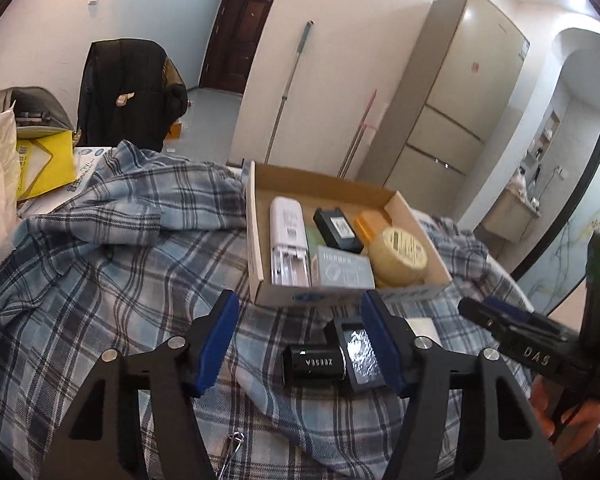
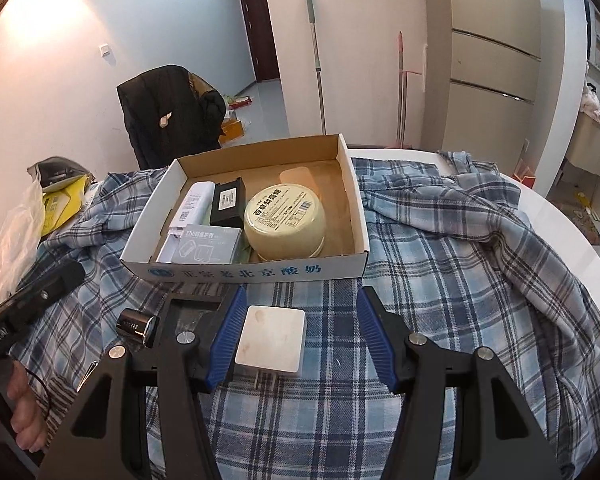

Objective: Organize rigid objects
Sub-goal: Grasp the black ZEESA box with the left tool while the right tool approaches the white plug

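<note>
A cardboard box [image 2: 356, 200] [image 1: 256, 240] sits on a plaid cloth and holds a white device [image 1: 286, 236], a black battery [image 2: 228, 200], a grey packet [image 2: 206, 246] and a round cream tin [image 2: 286, 220]. My left gripper [image 1: 300, 340] is open, with a black cylinder [image 1: 314, 364] and a black square frame [image 1: 360, 350] between its fingers. My right gripper [image 2: 302, 332] is open around a white plug adapter [image 2: 272, 338] lying on the cloth. The adapter's corner shows behind the left gripper's right finger [image 1: 422, 326].
The blue plaid cloth [image 2: 460, 280] covers a white round table [image 2: 572, 232]. A yellow envelope [image 1: 44, 164] and bags lie at the far left. A chair with a black jacket [image 2: 168, 116] stands behind. A binder clip [image 1: 232, 452] lies near the left gripper.
</note>
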The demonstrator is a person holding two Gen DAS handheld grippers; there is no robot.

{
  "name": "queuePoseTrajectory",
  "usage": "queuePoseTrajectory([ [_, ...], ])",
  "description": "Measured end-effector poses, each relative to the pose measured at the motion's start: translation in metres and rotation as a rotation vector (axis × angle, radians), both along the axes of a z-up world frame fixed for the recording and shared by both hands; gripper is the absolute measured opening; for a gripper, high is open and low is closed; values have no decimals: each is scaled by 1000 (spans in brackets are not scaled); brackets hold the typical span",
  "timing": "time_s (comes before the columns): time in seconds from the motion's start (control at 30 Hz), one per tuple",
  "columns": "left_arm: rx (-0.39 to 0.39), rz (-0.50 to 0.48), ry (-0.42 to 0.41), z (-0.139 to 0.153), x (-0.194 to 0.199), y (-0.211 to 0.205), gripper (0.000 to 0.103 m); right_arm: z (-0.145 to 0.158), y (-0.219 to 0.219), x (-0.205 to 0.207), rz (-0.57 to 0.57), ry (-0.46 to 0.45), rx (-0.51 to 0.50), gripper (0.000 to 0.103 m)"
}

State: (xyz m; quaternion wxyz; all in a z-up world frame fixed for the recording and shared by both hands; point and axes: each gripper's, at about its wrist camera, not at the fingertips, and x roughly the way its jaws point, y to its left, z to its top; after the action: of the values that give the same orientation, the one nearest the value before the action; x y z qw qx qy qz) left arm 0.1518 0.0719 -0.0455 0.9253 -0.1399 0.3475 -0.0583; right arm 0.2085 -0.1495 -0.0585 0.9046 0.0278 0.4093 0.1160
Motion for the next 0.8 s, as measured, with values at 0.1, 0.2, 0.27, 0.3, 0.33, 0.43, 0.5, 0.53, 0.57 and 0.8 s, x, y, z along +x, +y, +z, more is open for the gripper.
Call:
queuePoseTrajectory([
  [0.1,42,-12,54,-6,4,-10,54,-1,-2,1,-6,6,6,56],
  [0.2,83,-29,111,-18,9,-20,45,0,-2,2,-12,8,4,56],
  [0.27,109,-42,130,-23,10,-27,45,0,0,1,-7,7,2,56],
  [0.3,123,-48,131,-25,10,-31,45,0,1,1,-3,4,0,56],
  [0.33,133,-53,130,-25,10,-33,45,0,2,1,-1,1,-4,56],
  [0.43,162,-64,142,-28,11,-40,46,0,3,0,1,1,-6,56],
  [0.5,179,-68,155,-31,12,-42,46,-2,3,1,2,9,-1,56],
  [0.53,184,-67,161,-32,13,-43,47,-2,2,1,1,12,0,56],
  [0.57,189,-67,166,-32,14,-44,53,-3,2,1,0,14,1,56],
  [0.8,192,-77,187,-38,17,-46,55,-4,2,2,0,17,1,56],
])
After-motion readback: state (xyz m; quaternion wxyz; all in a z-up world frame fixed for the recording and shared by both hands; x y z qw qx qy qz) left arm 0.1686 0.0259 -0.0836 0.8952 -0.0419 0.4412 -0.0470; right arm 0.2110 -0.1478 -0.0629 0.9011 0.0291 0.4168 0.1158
